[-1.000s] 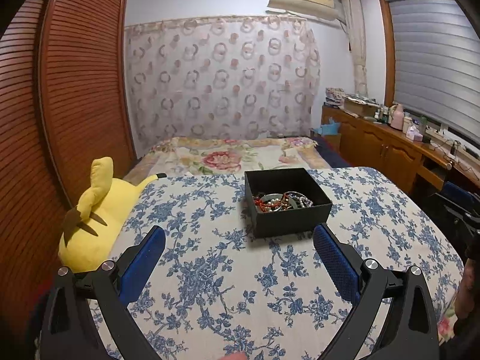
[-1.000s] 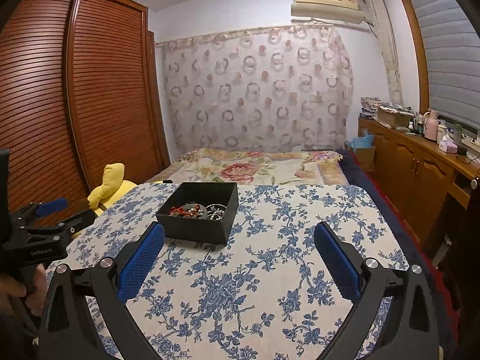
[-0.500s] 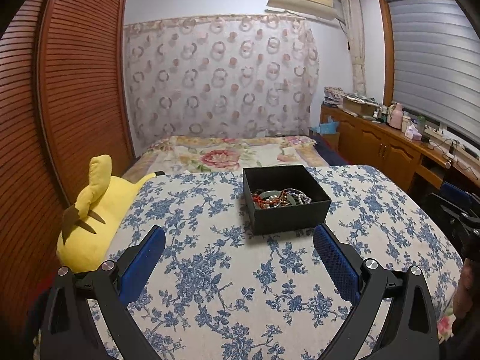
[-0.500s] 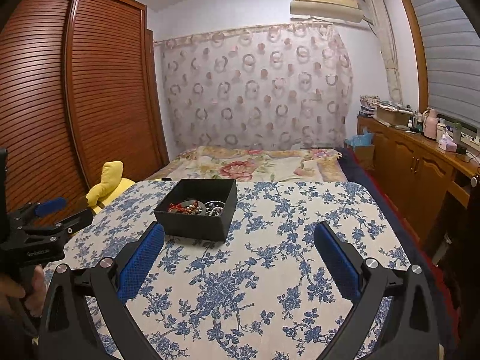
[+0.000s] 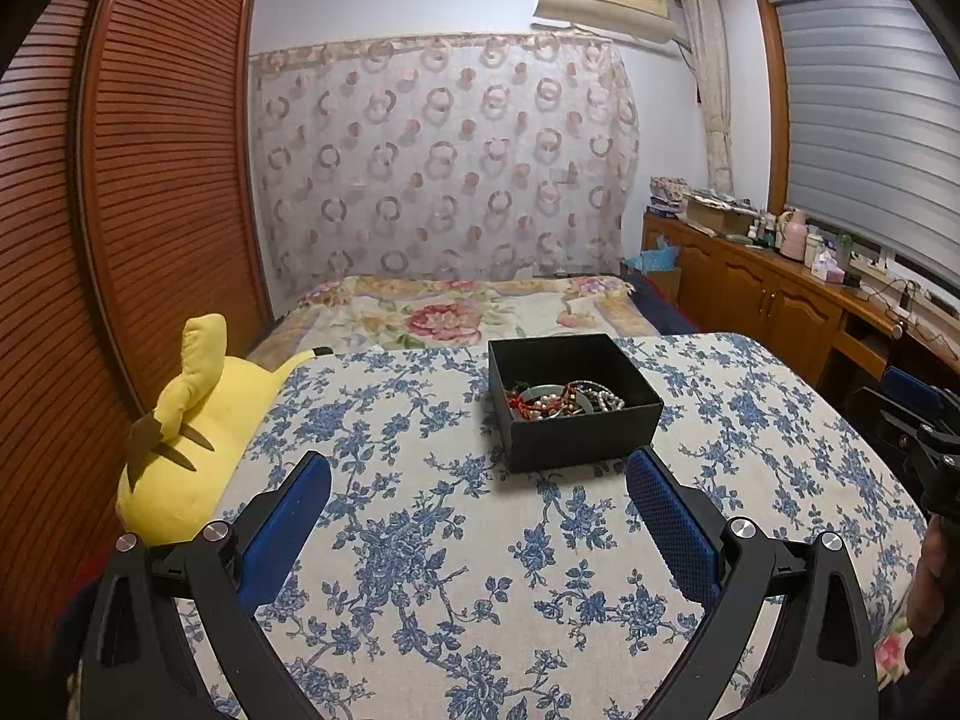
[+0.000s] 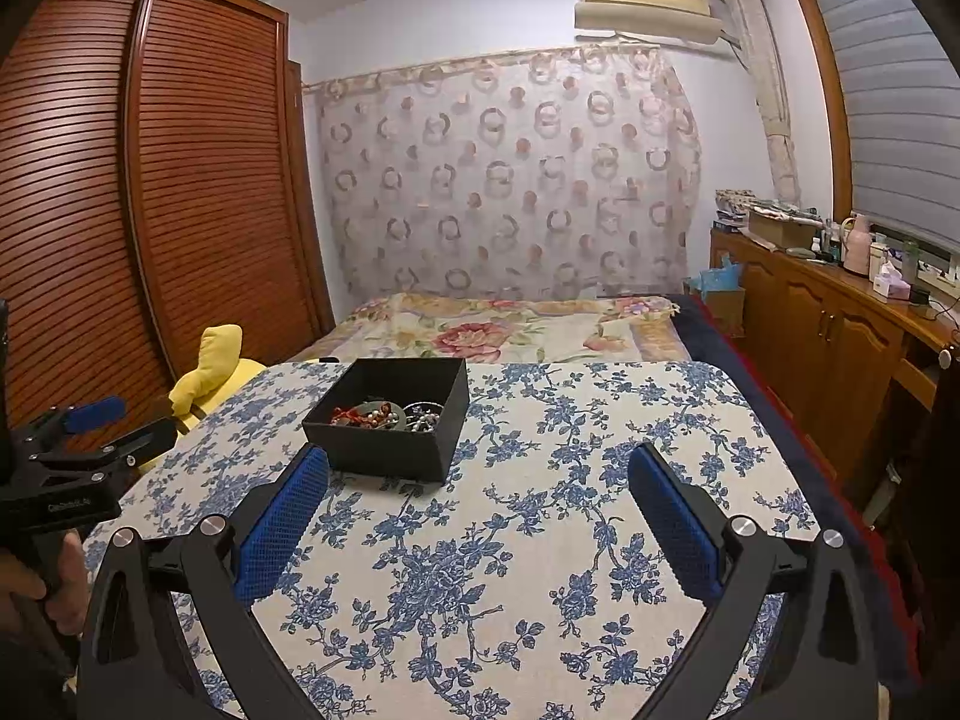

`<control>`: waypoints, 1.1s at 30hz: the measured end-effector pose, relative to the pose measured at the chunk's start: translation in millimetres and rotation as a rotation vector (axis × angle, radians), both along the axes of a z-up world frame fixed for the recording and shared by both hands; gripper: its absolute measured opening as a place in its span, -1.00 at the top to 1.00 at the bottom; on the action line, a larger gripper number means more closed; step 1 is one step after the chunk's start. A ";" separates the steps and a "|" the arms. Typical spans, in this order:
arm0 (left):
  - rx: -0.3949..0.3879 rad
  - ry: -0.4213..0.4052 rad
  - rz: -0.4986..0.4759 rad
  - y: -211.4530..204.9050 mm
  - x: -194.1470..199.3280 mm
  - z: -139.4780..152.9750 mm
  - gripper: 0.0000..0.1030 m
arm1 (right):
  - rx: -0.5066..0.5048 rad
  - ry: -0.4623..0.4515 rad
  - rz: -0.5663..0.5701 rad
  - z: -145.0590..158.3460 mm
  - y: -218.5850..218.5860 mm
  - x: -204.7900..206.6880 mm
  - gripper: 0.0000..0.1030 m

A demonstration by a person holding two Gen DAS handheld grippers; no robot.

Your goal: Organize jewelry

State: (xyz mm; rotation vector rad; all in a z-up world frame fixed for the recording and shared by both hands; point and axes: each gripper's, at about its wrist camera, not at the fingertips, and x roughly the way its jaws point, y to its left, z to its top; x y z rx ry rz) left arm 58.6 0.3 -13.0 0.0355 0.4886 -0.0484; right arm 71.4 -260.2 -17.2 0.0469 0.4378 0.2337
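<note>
An open black box [image 5: 585, 435] sits on the blue-flowered tablecloth [image 5: 420, 540]. It holds a tangle of jewelry [image 5: 564, 401]: red beads, pearls, a pale bangle and dark chains. The box also shows in the right wrist view [image 6: 384, 450], with the jewelry [image 6: 387, 414] inside. My left gripper [image 5: 478, 468] is open and empty, just short of the box's near wall. My right gripper [image 6: 478, 468] is open and empty, with its left finger near the box's front corner. The left gripper also shows at the left edge of the right wrist view [image 6: 78, 438].
A yellow plush toy [image 5: 192, 438] lies at the table's left edge. A bed with a floral cover [image 5: 456, 312] stands behind the table. A slatted wooden wardrobe [image 5: 150, 180] is on the left, and a wooden cabinet [image 5: 774, 294] with bottles is on the right.
Both grippers have moved slightly forward toward the box. Both stay open and empty.
</note>
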 end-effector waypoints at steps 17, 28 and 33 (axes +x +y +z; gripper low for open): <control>-0.002 -0.005 -0.004 -1.4 -0.4 1.8 -0.85 | -0.002 0.000 0.002 0.6 -0.7 -0.5 -0.95; 0.000 -0.005 -0.003 -1.2 -0.6 2.1 -0.85 | -0.002 0.000 0.002 0.5 -0.9 -0.4 -0.95; -0.001 -0.007 -0.005 -0.6 -0.6 2.1 -0.85 | -0.001 0.000 0.002 0.2 -1.4 -0.3 -0.95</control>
